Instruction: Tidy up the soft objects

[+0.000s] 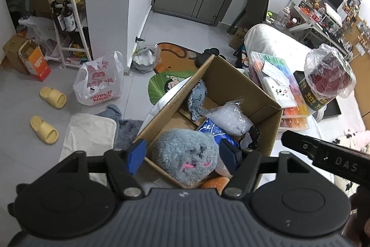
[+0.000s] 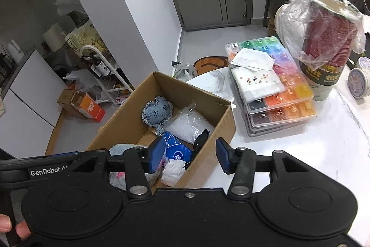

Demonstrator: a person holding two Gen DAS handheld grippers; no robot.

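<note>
Black plastic housings of two hand-held grippers fill the foreground, both tilted down over an open cardboard box (image 1: pixel 242 87) that sits at the edge of a white worktop (image 2: pixel 300 154). Left gripper (image 1: pixel 185 154): its blue-padded jaws stand apart on either side of a fluffy grey plush toy (image 1: pixel 187 156) with pink stitching, which lies in the near corner of the box; the pads look just clear of the fur, so the toy appears released rather than held. Right gripper (image 2: pixel 189 157): its jaws are partly open and hold nothing, hovering above the box's near right rim. Deeper in the box lie a small denim plush (image 2: pixel 157 112), a clear bag of white filling (image 2: pixel 188 125), a blue printed packet (image 2: pixel 177 151) and a small black item too dark to identify. Beside the box on the worktop sit a stack of colourful bead organisers (image 2: pixel 279 105) and a plastic-wrapped stack of red cups (image 2: pixel 328 38). A person's fingertips show at the lower left of the right gripper's view. Judging from this, the grey toy has just been deposited, so this placing step seems finished. The next move likely calls for lifting both grippers clear without snagging the fur, then finding another soft item; something pale and fuzzy shows at the far right of the left gripper's view.
</note>
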